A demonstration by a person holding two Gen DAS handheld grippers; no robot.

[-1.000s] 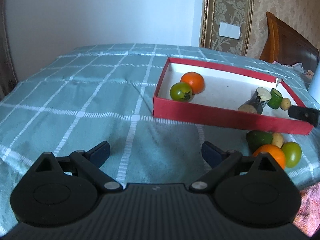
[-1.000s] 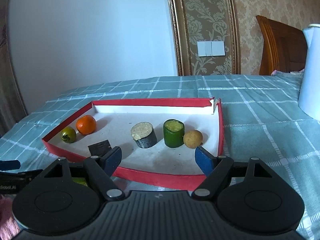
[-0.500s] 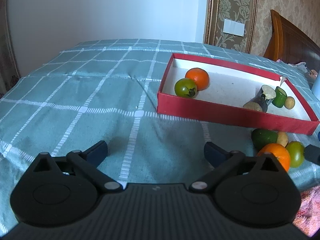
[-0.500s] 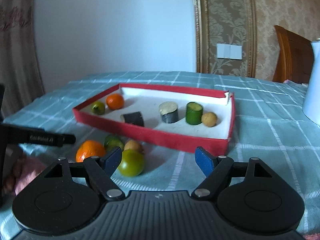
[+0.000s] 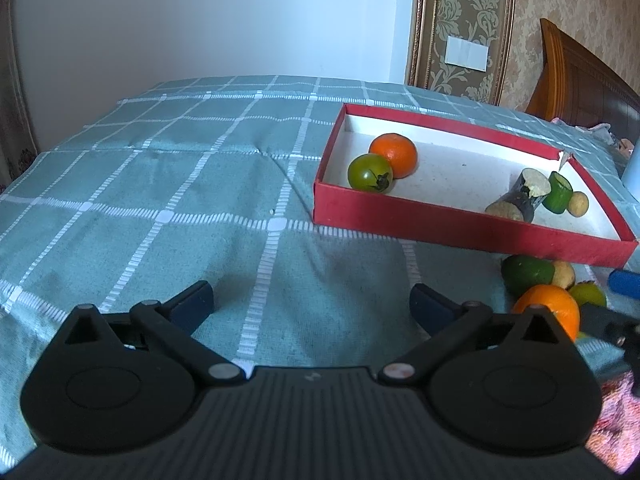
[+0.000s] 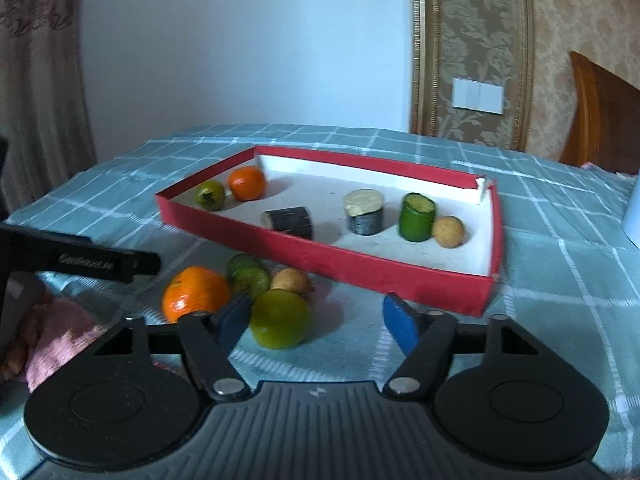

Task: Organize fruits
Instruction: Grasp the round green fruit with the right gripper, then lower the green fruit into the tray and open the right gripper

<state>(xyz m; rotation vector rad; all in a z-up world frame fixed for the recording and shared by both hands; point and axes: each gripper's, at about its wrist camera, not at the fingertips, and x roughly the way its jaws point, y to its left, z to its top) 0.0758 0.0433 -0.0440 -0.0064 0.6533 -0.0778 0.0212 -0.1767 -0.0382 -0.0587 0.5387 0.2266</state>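
Observation:
A red tray [image 6: 328,254] on the checked cloth holds an orange [image 6: 247,183], a green tomato [image 6: 209,195], two dark cut pieces [image 6: 289,222], a green cylinder [image 6: 417,217] and a small tan fruit [image 6: 448,231]. In front of the tray lie a loose orange [image 6: 195,293], a green cut piece [image 6: 248,273], a tan fruit [image 6: 291,280] and a green tomato [image 6: 280,319]. My right gripper [image 6: 316,320] is open, with the loose green tomato just beside its left finger. My left gripper [image 5: 312,300] is open and empty over bare cloth, left of the loose fruits [image 5: 548,308]. The tray also shows in the left wrist view [image 5: 460,228].
A pink cloth [image 6: 60,332] lies at the near left. A white jug [image 6: 632,216] stands at the right edge. A wooden headboard [image 5: 580,76] and wall are behind the bed. The left gripper's body [image 6: 80,260] reaches in from the left.
My right gripper has drawn back from over the tray and come down toward the loose fruits in front of it. My left gripper shifted slightly and stayed open.

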